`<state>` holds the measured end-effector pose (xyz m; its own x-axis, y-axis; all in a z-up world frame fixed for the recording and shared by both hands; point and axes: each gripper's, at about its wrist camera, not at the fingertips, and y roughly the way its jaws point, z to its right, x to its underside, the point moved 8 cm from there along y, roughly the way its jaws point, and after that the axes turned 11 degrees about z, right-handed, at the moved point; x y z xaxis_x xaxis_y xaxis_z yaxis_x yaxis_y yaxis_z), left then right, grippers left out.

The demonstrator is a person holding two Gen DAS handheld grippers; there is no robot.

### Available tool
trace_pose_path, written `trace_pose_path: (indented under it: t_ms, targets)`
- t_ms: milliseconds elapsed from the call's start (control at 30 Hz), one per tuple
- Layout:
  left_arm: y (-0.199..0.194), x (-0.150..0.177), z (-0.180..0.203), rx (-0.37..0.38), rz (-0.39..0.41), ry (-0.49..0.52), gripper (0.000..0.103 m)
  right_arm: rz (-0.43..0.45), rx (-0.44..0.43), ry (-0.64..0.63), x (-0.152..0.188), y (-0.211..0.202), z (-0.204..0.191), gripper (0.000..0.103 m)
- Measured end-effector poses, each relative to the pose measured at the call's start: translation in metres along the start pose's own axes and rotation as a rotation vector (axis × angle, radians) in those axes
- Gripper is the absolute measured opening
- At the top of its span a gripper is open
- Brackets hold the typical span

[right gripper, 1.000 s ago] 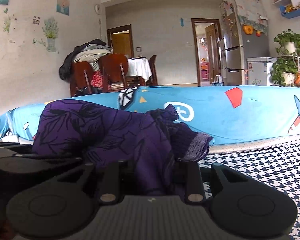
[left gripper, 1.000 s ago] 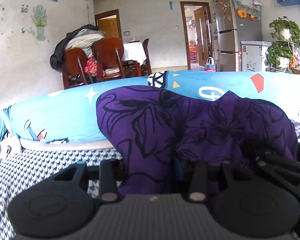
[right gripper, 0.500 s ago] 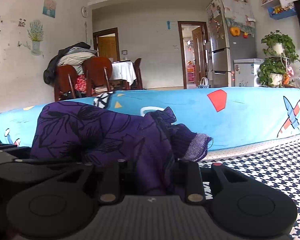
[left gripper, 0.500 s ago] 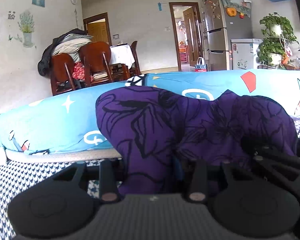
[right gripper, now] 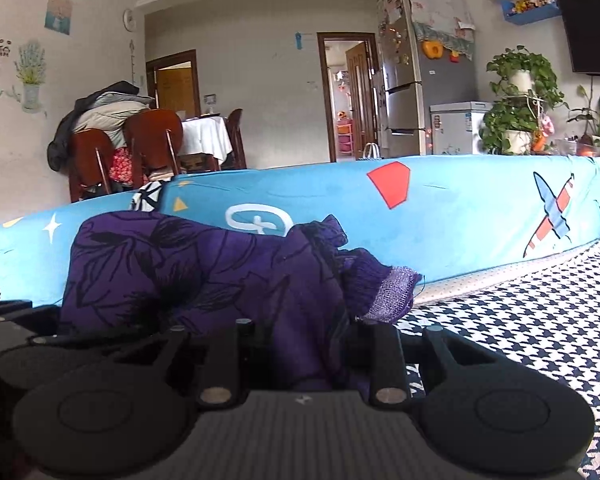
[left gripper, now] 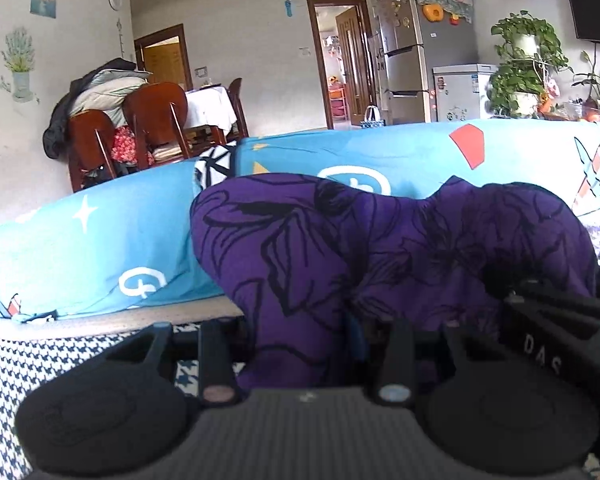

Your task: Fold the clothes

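Observation:
A purple garment with black flower outlines (left gripper: 340, 248) hangs bunched up between both grippers, over a black-and-white houndstooth cover (left gripper: 4, 368). My left gripper (left gripper: 304, 332) is shut on a fold of it, and the cloth hides the fingertips. In the left wrist view my right gripper's black body (left gripper: 560, 320) shows close at the right, pressed into the same cloth. My right gripper (right gripper: 300, 340) is shut on the garment (right gripper: 188, 264) too. A knitted purple cuff (right gripper: 392, 292) sticks out to its right. The left gripper's body (right gripper: 16, 320) lies at the left edge there.
A blue patterned bolster (right gripper: 460, 220) runs across behind the garment. Houndstooth cover (right gripper: 520, 320) stretches to the right. Further back stand wooden chairs piled with clothes (left gripper: 112, 120), a table, a doorway, a fridge (right gripper: 420, 88) and potted plants (right gripper: 520, 92).
Both grippers have moved to the right along the blue bolster with the garment still in their grip; the room behind has slid left in both views. The bundle keeps its shape.

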<state>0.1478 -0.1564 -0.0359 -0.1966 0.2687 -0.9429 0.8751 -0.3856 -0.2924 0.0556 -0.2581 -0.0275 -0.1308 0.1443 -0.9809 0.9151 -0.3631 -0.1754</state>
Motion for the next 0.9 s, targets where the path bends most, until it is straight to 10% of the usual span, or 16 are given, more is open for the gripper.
trace_pose_path:
  t_ms: [700, 900]
  targets:
    - [0.014, 0.006, 0.073, 0.158, 0.015, 0.02, 0.04, -0.022, 0.132, -0.027, -0.001, 0.005, 0.071, 0.029]
    - [0.035, 0.029, 0.077, 0.159, -0.056, 0.03, 0.064, -0.2, 0.229, -0.022, 0.027, 0.018, 0.108, 0.037]
